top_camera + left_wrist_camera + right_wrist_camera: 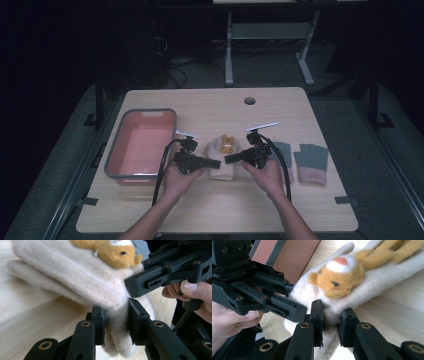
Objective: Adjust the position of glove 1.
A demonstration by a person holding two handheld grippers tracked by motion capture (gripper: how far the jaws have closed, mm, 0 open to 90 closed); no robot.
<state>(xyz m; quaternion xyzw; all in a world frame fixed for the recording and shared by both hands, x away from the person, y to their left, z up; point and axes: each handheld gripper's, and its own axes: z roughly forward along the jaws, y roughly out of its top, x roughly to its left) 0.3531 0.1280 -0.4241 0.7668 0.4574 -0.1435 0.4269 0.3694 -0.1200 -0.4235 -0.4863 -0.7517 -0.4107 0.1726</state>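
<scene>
A: The left hand-held gripper (116, 321) pinches the cream glove's (82, 282) cuff; the right hand-held gripper (332, 323) clamps its other side.

B: Where?

A: Mid-surface (210, 210), toward the near edge, between the pink bin (142, 145) and grey gloves (310, 162). Far half bare. No readable writing.

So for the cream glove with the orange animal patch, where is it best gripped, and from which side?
Probably at the cuff end nearest the person, one gripper from each side. The cream glove lies flat with fingers pointing away, so its soft cuff edge bunches easily. The left gripper and right gripper each pinch a fold there.
</scene>
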